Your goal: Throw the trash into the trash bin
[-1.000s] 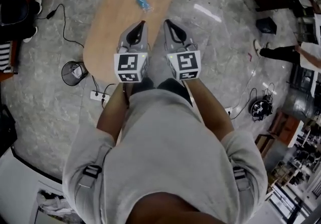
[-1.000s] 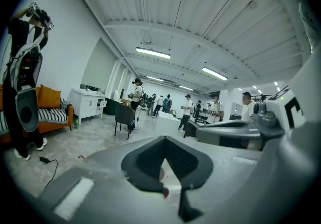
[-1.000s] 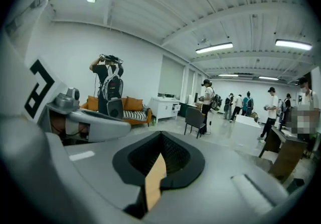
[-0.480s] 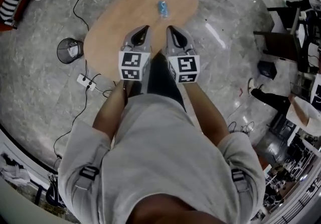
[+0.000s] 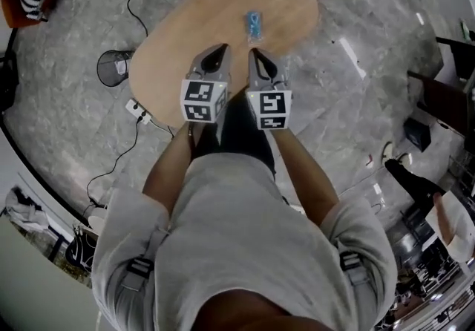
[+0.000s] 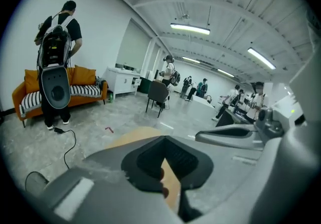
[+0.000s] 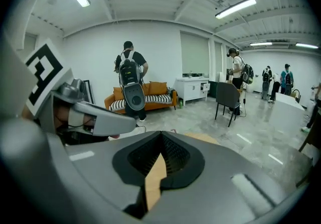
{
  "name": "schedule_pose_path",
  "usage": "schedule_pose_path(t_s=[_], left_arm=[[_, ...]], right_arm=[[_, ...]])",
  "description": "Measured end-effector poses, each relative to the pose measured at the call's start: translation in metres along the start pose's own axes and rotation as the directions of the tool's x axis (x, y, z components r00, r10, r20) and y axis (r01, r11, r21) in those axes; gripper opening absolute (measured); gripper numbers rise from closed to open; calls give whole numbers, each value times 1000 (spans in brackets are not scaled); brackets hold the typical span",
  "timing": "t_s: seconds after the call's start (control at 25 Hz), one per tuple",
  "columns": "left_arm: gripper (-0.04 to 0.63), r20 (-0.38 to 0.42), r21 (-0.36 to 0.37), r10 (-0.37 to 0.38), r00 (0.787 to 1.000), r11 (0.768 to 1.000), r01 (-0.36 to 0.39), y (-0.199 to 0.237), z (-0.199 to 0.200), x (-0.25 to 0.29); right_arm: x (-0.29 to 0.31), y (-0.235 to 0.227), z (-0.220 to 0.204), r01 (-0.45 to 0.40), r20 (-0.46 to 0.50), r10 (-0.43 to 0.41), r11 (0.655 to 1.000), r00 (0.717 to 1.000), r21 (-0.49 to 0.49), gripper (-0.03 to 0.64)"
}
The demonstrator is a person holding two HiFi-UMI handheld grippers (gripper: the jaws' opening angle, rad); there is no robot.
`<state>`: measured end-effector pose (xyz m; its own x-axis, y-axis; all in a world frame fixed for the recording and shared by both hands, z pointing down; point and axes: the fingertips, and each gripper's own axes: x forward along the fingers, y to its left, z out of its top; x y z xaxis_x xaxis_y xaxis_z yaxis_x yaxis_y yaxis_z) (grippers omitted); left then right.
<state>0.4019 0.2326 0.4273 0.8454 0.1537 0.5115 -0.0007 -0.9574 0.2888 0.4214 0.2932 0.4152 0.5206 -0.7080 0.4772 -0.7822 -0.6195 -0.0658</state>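
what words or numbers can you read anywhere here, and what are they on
No text can be read in any view.
Left cube and right cube: black and white square patterns only, no words or numbers.
Trash on the table: blue, any print on it is too small to read.

Your left grey claw [image 6: 164, 142] sat closed and empty, the tan wooden table [image 6: 134, 136] beyond it, an orange sofa [image 6: 83, 75] far left.

Saw an oval wooden table [image 5: 185, 40] on grey marble floor [image 5: 386, 47]. Noted a white power strip [image 5: 139, 110] left of it, an orange sofa [image 6: 84, 86] far off.
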Motion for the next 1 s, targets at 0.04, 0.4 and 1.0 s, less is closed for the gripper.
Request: schedule_pose_path(t_s=[0.04, 0.4, 1.0], left_arm=[[15, -11, -4, 6, 1000, 1000, -6, -1, -3, 12], [15, -73, -46, 39, 997, 998, -42, 9, -44, 95], [15, -153, -93, 29, 988, 995, -44, 61, -149, 191]], right_arm=[[10, -7, -6, -10, -6, 10, 1000, 1000, 2, 8], [78, -75, -67, 0, -78, 1, 1000, 997, 12, 8], [166, -95, -177, -47, -255, 48, 999, 966, 10, 8]])
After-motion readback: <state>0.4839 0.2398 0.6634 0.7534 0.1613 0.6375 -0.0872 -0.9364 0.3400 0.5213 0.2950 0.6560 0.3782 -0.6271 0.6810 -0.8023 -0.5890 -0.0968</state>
